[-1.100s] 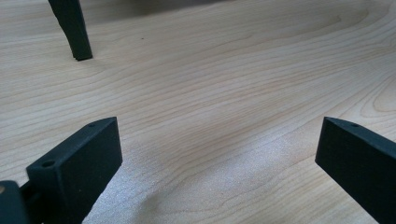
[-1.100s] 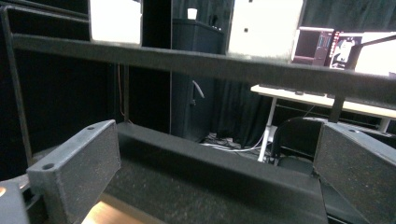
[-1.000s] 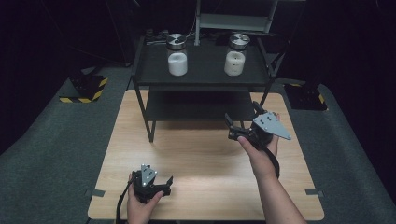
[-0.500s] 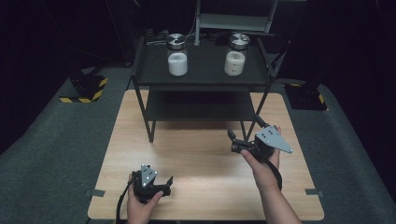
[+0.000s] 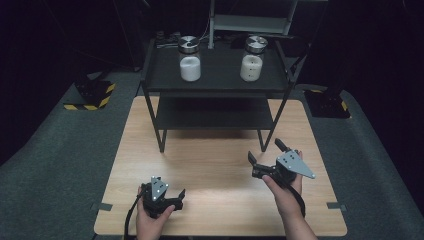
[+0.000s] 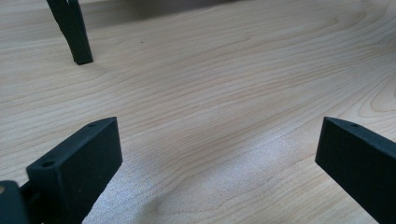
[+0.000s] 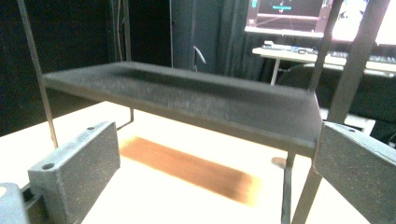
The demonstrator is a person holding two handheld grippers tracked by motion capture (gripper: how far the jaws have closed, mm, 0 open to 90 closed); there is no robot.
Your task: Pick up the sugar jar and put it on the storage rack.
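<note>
Two glass jars with metal lids stand upright on the far shelf's top: the left jar [image 5: 190, 58] holds white powder, the right jar [image 5: 253, 58] cream-coloured powder.

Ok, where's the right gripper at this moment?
In the high view the right gripper is over the wooden table at its right side, just in front of the black shelf's front right leg, jaws open.

We hold a black gripper in each hand. Our left gripper [image 5: 176, 198] carries a small grey plate with dark screw dots on top, and a black cable curls from it. Our right gripper [image 5: 264, 154] bears a larger grey three-cornered plate, also dotted with screws. Each jaw is a flat matte-black block with a small round hole near its base. Our forearms are bare.
</note>
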